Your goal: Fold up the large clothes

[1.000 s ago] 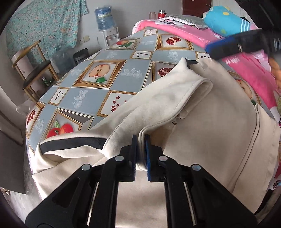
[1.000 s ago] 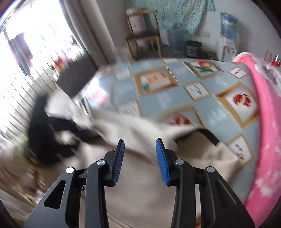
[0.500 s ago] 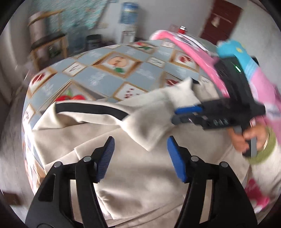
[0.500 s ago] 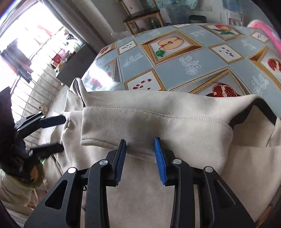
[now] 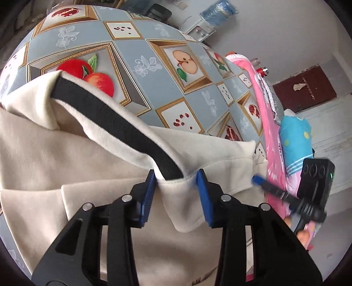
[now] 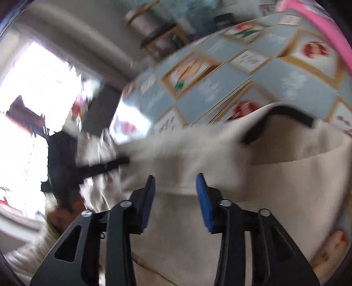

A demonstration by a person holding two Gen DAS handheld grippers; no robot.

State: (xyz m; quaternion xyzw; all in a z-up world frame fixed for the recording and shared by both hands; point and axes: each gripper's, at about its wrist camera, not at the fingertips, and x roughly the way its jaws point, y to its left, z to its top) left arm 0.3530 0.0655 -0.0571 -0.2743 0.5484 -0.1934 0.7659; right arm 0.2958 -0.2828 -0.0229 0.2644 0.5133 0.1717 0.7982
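Observation:
A large cream garment (image 5: 66, 167) with a black band (image 5: 114, 123) lies partly folded on the fruit-patterned tablecloth (image 5: 140, 44). My left gripper (image 5: 176, 187) is open, its blue pads on either side of a folded cream edge beside the band's end. The right gripper shows in the left wrist view (image 5: 308, 198) at the garment's right edge. In the blurred right wrist view my right gripper (image 6: 176, 189) is open over the cream garment (image 6: 264, 198), and the left gripper (image 6: 72, 162) shows as a dark shape at the left.
A pink blanket (image 5: 264, 105) and a blue plush toy (image 5: 294, 136) lie along the table's right side. A water dispenser (image 5: 209, 19) stands by the far wall. A bright window (image 6: 33, 105) is at the left of the right wrist view.
My left gripper opened and let go of the cream fold, then moved in around the edge by the black band. My right gripper stayed open and is swinging fast, blurring its view.

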